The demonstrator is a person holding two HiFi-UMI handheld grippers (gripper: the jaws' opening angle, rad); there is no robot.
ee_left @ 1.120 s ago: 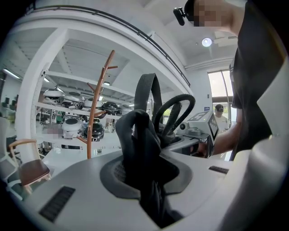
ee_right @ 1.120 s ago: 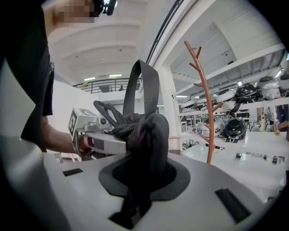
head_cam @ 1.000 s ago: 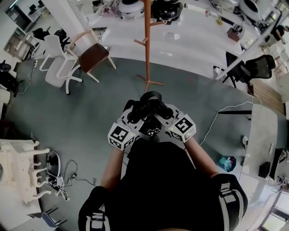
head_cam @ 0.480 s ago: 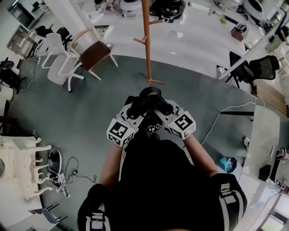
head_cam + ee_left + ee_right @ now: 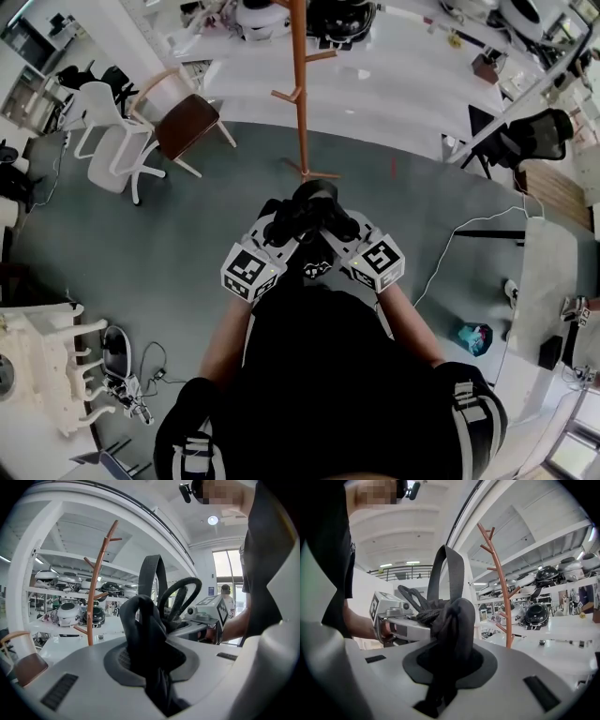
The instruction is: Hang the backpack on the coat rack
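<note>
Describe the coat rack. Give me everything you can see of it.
The coat rack is a slim orange-brown pole, wood by its look. It stands upright on short splayed feet on the grey floor, near the edge of a white area. Short pegs branch off on alternating sides, angled upward, and nothing hangs on them. It stands ahead of the person, apart from the black backpack, and touches only the floor.

Coat rack (image 5: 299,84) top cut off at head view's upper edge; backpack (image 5: 314,211) lower part lost against person's black shirt (image 5: 319,375).
</note>
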